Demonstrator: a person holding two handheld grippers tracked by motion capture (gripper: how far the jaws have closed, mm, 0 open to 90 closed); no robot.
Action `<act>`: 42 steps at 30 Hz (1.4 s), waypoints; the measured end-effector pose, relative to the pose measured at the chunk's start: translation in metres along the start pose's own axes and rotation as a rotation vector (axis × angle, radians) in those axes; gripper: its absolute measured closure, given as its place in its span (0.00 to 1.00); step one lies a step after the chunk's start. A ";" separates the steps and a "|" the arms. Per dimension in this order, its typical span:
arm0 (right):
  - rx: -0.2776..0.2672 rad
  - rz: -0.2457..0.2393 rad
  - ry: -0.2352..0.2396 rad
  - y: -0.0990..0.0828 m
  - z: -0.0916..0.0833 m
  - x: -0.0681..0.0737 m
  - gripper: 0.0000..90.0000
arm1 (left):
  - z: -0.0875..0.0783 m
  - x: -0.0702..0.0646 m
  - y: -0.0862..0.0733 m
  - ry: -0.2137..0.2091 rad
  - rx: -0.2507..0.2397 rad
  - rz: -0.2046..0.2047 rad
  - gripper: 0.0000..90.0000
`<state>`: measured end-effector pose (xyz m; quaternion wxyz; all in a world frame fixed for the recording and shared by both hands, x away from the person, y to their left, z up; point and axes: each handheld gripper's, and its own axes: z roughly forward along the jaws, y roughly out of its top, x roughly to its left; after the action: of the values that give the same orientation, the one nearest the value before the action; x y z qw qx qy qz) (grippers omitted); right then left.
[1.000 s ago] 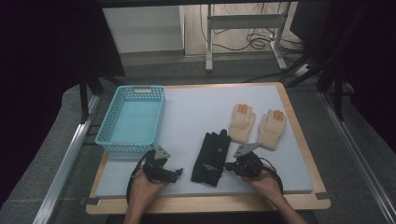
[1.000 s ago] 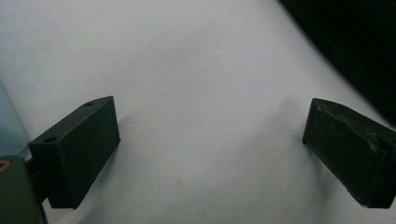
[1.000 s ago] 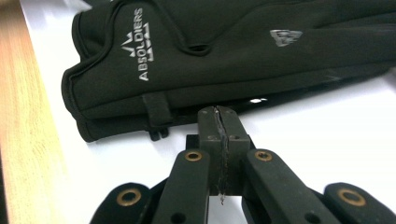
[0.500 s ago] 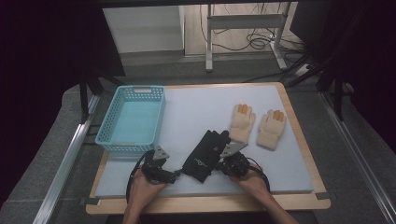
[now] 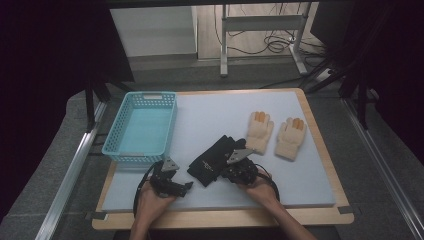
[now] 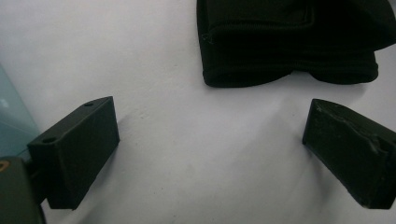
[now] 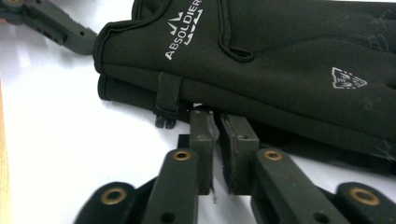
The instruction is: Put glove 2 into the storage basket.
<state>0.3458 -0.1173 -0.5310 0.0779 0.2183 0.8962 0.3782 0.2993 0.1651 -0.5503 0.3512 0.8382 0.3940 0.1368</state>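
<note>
A pair of black gloves (image 5: 212,160) lies stacked and tilted near the front middle of the pale mat (image 5: 215,110). My right gripper (image 5: 226,171) sits at their right edge. In the right gripper view its tips (image 7: 218,121) touch the edge of the lower black glove (image 7: 280,56). Its jaws have just been opening; a narrow gap shows between the pads, with nothing visibly pinched in it. My left gripper (image 5: 186,186) rests open on the mat, left of the gloves. In the left gripper view its tips (image 6: 210,140) stand wide apart, the black gloves' cuffs (image 6: 289,42) just ahead of them.
A light blue basket (image 5: 140,156) stands at the left of the mat, close behind my left hand. Two beige gloves (image 5: 260,131) (image 5: 291,137) lie palm-down at the right, behind my right hand. The wooden table edge (image 5: 220,220) runs along the front.
My right gripper has moved left and the black gloves have swung from upright to a tilt, shifting left with it. The left gripper has stayed put.
</note>
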 end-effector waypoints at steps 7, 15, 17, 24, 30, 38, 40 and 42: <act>-0.010 -0.006 -0.057 -0.005 -0.019 -0.006 0.70 | 0.000 0.000 0.000 0.000 -0.001 0.000 0.04; -0.026 0.054 -0.137 -0.025 -0.048 -0.029 0.46 | 0.000 0.000 0.000 0.001 -0.002 -0.001 0.04; -0.022 0.075 -0.166 -0.032 -0.055 -0.035 0.39 | 0.000 0.000 0.000 0.000 -0.002 -0.001 0.04; -0.004 0.121 -0.233 -0.055 -0.071 -0.056 0.24 | 0.000 0.000 0.000 0.000 -0.003 -0.001 0.04; -0.013 0.170 -0.255 -0.071 -0.074 -0.067 0.19 | 0.000 0.000 0.000 0.000 -0.002 0.000 0.05; -0.010 0.163 -0.262 -0.071 -0.074 -0.066 0.18 | -0.001 -0.001 0.000 -0.003 0.000 0.006 0.04; -0.010 0.158 -0.267 -0.071 -0.073 -0.066 0.18 | -0.003 -0.002 0.000 -0.010 0.007 0.001 0.03; -0.011 0.158 -0.268 -0.071 -0.073 -0.066 0.18 | -0.006 -0.002 0.001 -0.028 0.000 0.003 0.02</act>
<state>0.3586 -0.2381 -0.5319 0.1681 0.3361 0.8559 0.3553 0.2957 0.1660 -0.5447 0.3565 0.8407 0.3879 0.1254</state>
